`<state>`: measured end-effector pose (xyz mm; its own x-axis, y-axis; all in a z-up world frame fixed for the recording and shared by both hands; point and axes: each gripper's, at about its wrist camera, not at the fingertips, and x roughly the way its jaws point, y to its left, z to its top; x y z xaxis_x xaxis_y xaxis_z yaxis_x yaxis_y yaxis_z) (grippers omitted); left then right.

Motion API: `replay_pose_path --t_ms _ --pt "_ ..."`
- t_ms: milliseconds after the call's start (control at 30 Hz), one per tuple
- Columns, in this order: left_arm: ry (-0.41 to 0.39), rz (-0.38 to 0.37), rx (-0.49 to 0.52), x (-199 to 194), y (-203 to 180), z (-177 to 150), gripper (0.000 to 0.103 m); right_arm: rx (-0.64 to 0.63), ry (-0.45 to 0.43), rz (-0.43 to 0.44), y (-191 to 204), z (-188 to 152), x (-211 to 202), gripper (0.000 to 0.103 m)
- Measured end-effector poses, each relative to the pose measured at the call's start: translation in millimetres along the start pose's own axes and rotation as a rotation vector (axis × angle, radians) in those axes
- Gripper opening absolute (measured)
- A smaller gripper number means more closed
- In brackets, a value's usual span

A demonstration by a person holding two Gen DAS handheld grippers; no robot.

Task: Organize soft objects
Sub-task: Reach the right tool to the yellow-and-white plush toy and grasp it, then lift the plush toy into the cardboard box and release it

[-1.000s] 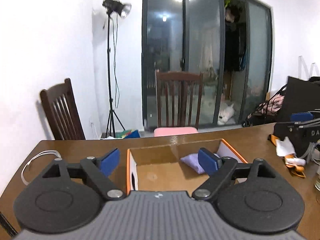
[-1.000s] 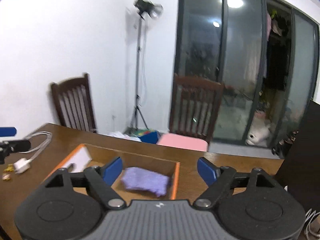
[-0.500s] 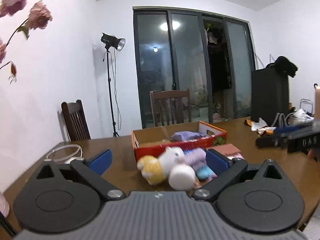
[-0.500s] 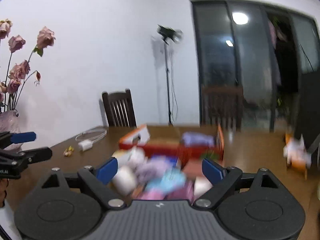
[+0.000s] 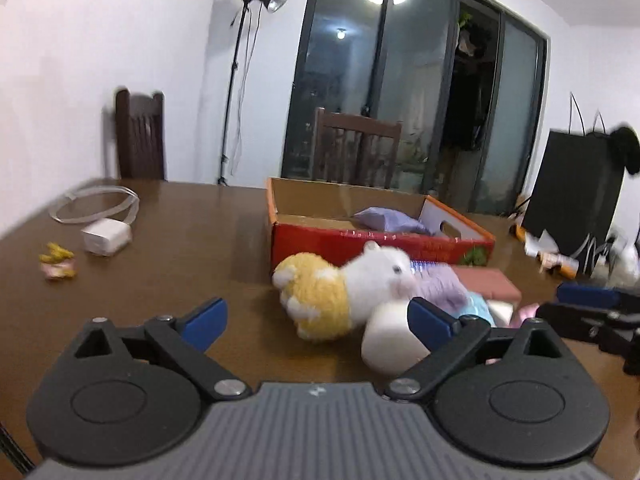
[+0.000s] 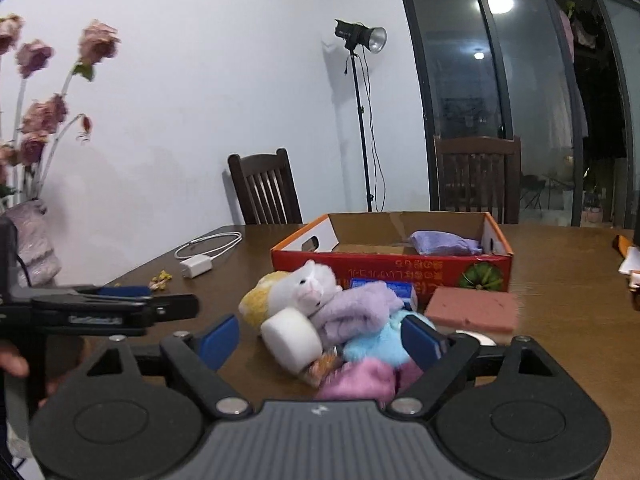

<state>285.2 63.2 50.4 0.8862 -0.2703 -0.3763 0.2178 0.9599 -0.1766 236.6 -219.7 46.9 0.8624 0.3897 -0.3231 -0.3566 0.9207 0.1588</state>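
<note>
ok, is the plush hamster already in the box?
No, the plush hamster lies on the table in front of the red cardboard box, which holds only a purple pouch.

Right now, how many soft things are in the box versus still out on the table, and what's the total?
In the cardboard box: 1, the purple pouch.
Out on the table: 6, the plush hamster, white roll, lavender cloth, blue plush, pink plush, pink sponge.
Total: 7.

Home dining rm — wooden table (image 6: 560, 280), dining chairs (image 6: 266, 188), glass sliding doors (image 6: 520, 92), vase w/ dried roses (image 6: 34, 236).
</note>
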Motion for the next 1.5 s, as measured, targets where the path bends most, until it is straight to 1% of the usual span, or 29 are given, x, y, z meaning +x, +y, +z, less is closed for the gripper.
replay_pose_path --t_ms 33,100,167,200,233,267,300,333,367,400,433,533,567,667,733,800,833,900,1000,1033,1100,1167,1233,1333,1367,1400,1433,1467,1500 --pt "0.004 -0.013 -0.021 14 7 3 0.098 0.008 0.003 0.004 -2 5 13 0.083" --pt "0.046 0.002 -0.028 45 16 10 0.094 0.016 0.003 0.017 -4 14 36 0.082" --pt "0.096 0.009 -0.039 71 26 13 0.083 0.027 0.008 0.019 -7 23 63 0.082" --pt "0.128 -0.01 -0.066 82 32 12 0.083 0.038 0.011 0.027 -8 27 75 0.08" --pt "0.138 -0.067 -0.112 88 39 12 0.082 0.055 0.02 0.036 -8 31 89 0.076" --pt "0.144 -0.146 -0.183 93 49 9 0.082 0.069 0.027 0.05 -9 33 100 0.07" --pt "0.161 -0.199 -0.241 97 57 6 0.081 0.088 0.034 0.063 -10 35 113 0.067" --pt "0.184 -0.226 -0.286 100 63 3 0.076 0.103 0.045 0.068 -10 35 122 0.059" --pt "0.181 -0.249 -0.312 99 66 0 0.068 0.116 0.059 0.076 -10 34 132 0.049" --pt "0.171 -0.271 -0.317 98 69 -1 0.06 0.13 0.074 0.085 -10 33 139 0.044" --pt "0.162 -0.272 -0.32 96 70 -1 0.057 0.147 0.093 0.097 -10 31 145 0.038" --pt "0.154 -0.259 -0.324 93 73 -3 0.052 0.142 0.103 0.07 -8 25 154 0.027" --pt "0.15 -0.258 -0.334 92 74 -3 0.05 0.151 0.104 0.072 -9 25 155 0.026" --pt "0.094 -0.267 -0.334 80 73 2 0.044 0.175 0.102 0.077 -12 28 152 0.024" --pt "0.044 -0.262 -0.334 58 71 11 0.044 0.171 0.077 0.087 -9 34 139 0.024" --pt "-0.007 -0.252 -0.31 31 59 20 0.044 0.145 0.045 0.101 -1 41 121 0.024" --pt "-0.011 -0.243 -0.296 16 52 22 0.044 0.128 0.025 0.11 5 45 109 0.024" --pt "0.006 -0.222 -0.264 -13 37 21 0.044 0.112 -0.004 0.127 14 49 81 0.024" --pt "0.055 -0.22 -0.261 -49 19 -3 0.044 0.089 -0.001 0.154 22 34 38 0.025" --pt "0.071 -0.218 -0.253 -57 13 -13 0.044 0.092 0.019 0.163 22 24 26 0.025" --pt "0.109 -0.201 -0.235 -68 -1 -35 0.044 0.11 0.092 0.158 20 3 11 0.025" --pt "0.146 -0.194 -0.204 -72 -13 -52 0.044 0.121 0.153 0.145 19 -18 -1 0.025" --pt "0.189 -0.2 -0.176 -73 -20 -66 0.044 0.127 0.192 0.132 17 -35 -11 0.025" --pt "0.182 -0.22 -0.15 -81 -24 -73 0.049 0.169 0.235 0.137 9 -53 -20 0.028" --pt "0.175 -0.221 -0.139 -83 -25 -72 0.055 0.179 0.237 0.139 7 -56 -24 0.029" --pt "0.163 -0.223 -0.137 -86 -25 -72 0.059 0.187 0.235 0.133 5 -58 -27 0.031" --pt "0.149 -0.229 -0.144 -88 -23 -70 0.067 0.194 0.224 0.128 4 -57 -30 0.041" --pt "0.144 -0.228 -0.158 -87 -21 -68 0.07 0.204 0.208 0.124 4 -57 -32 0.051" --pt "0.153 -0.22 -0.17 -85 -21 -66 0.07 0.216 0.194 0.125 3 -58 -33 0.054"
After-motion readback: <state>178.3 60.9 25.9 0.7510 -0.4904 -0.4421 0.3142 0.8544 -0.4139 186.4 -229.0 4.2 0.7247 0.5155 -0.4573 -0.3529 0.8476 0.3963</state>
